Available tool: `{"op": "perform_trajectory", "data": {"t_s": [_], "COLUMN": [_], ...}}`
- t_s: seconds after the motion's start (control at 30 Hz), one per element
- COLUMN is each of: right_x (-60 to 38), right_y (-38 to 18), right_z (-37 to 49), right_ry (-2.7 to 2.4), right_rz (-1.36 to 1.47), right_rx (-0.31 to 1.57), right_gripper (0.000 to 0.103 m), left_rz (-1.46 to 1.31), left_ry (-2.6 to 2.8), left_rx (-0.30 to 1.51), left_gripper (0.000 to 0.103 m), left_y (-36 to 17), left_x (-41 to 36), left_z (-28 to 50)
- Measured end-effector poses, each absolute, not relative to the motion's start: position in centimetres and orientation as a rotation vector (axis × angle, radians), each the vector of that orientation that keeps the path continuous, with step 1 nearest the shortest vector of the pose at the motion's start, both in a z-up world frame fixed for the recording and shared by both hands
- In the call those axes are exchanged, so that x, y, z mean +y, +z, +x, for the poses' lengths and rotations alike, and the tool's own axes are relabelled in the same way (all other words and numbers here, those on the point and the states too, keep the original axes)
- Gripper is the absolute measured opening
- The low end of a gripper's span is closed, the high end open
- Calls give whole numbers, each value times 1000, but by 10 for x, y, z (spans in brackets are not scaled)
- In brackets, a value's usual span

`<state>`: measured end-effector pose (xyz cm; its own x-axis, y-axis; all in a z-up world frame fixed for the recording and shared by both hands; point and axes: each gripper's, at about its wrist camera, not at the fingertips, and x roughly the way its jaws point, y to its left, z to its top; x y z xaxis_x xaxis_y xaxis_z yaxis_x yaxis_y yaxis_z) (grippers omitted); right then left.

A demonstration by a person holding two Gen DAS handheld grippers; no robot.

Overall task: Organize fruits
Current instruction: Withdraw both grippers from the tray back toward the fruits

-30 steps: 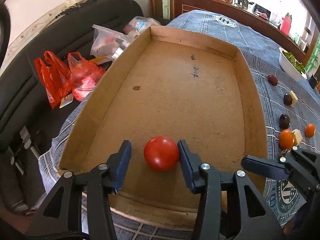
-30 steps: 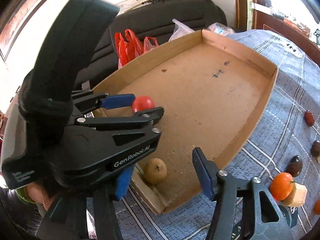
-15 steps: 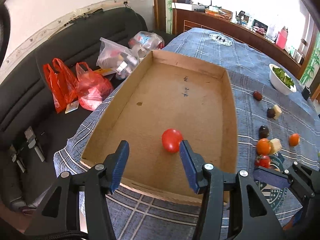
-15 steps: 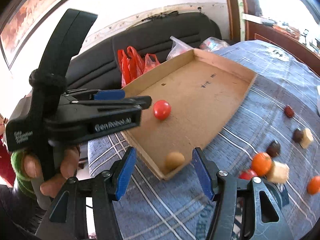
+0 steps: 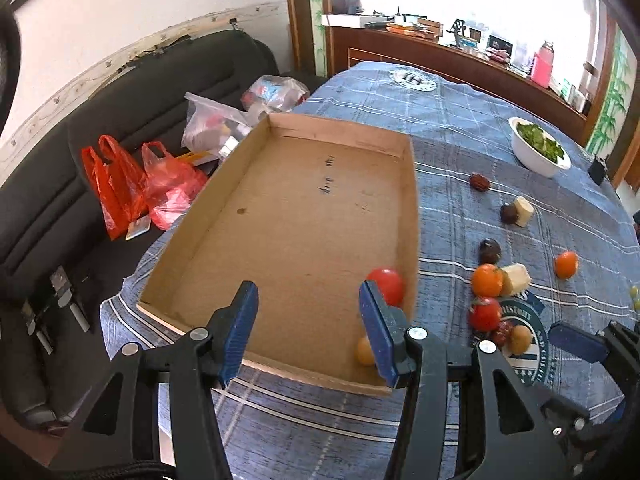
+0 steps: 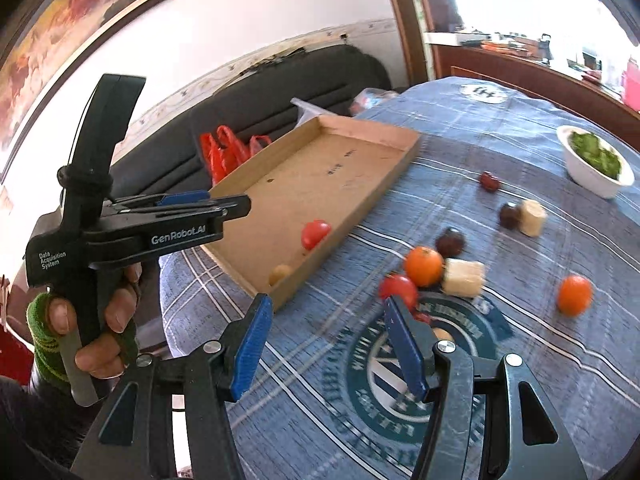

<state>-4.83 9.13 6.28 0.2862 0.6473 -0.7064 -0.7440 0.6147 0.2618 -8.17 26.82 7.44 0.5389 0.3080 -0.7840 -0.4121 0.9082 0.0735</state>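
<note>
A shallow cardboard tray point(image 5: 408, 200) point(image 6: 384, 184) lies on the blue checked tablecloth. In it a red tomato point(image 5: 386, 285) point(image 6: 315, 233) rests against the right wall, with a small tan fruit point(image 5: 365, 352) point(image 6: 280, 273) in the near right corner. My left gripper point(image 5: 308, 330) is open and empty, held above the tray's near edge. My right gripper point(image 6: 328, 354) is open and empty above the cloth. Loose on the cloth are an orange point(image 6: 424, 266), a red tomato point(image 6: 398, 288), another orange point(image 6: 574, 294), dark plums point(image 6: 450, 241) and a red date point(image 6: 490, 181).
A white bowl of greens point(image 6: 596, 160) stands at the far right. Pale cubes point(image 6: 462, 278) lie among the fruit. A black sofa point(image 5: 132, 120) with red plastic bags point(image 5: 136, 188) and clear bags runs along the table's left side.
Both grippers have pulled back and risen from the tray. The red tomato, let go, has rolled right to the tray's wall. The right gripper has swung toward the loose fruit.
</note>
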Motion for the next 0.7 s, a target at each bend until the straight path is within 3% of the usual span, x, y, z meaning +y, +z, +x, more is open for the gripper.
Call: {"op": "perform_trajectory", "data": {"t_s": [0.7], "right_x": [3], "right_y": [71], "right_z": [-42], "right_ry": [785], "right_rz": [-30], "right_rx": [847], "right_gripper": [60], "left_rz": [-55], "left_ry": [327], "left_rx": [915], "left_gripper": [51], "left_y": [78], "left_x": [204], "left_z": [-80]}}
